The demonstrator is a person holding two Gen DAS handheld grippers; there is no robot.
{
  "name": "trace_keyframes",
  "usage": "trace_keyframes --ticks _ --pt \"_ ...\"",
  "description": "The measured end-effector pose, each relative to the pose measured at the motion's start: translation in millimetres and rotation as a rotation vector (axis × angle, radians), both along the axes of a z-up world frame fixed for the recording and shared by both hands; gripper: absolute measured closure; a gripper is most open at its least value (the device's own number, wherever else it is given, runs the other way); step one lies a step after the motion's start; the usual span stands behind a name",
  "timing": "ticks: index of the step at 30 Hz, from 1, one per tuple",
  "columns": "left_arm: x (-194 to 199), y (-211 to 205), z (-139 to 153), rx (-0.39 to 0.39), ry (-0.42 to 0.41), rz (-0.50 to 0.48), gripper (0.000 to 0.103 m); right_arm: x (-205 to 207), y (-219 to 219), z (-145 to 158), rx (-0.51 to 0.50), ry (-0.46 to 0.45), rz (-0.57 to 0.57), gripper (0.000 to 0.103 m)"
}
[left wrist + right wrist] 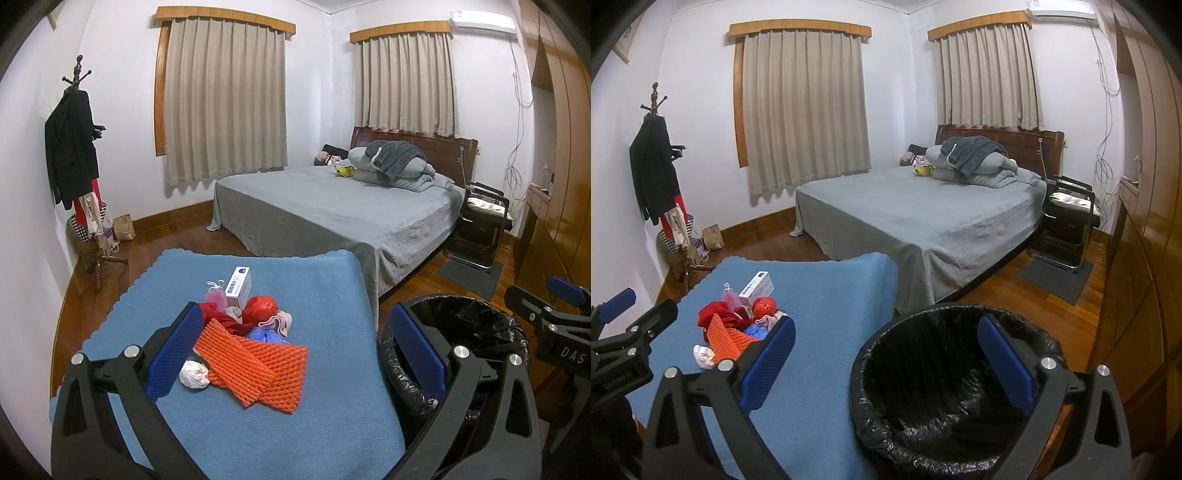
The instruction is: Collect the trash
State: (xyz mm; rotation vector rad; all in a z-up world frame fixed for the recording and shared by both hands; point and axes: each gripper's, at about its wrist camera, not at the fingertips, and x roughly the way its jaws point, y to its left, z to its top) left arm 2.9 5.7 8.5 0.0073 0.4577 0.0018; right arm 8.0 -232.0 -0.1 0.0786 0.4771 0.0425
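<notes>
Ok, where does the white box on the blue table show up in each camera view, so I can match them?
Left wrist view: the white box sits centre-left at the far end of the trash pile, on the blue tablecloth.
Right wrist view: the white box is far left, again behind the pile.
Shared landmark: the red ball-like wad lies just in front of the box in both views.

Black left gripper [295,354], ribbed blue fingers [173,350], silver screws, white "DAS" lettering
</notes>
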Motion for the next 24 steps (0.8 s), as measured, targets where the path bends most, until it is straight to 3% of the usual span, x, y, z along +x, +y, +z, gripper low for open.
trace_keyframes --ticks 24 --pt "-2.3 -2.3 -3.8 0.001 -0.002 0.001 0.005 0.0 0.3 -1.2 0.003 0.004 0.001 0.006"
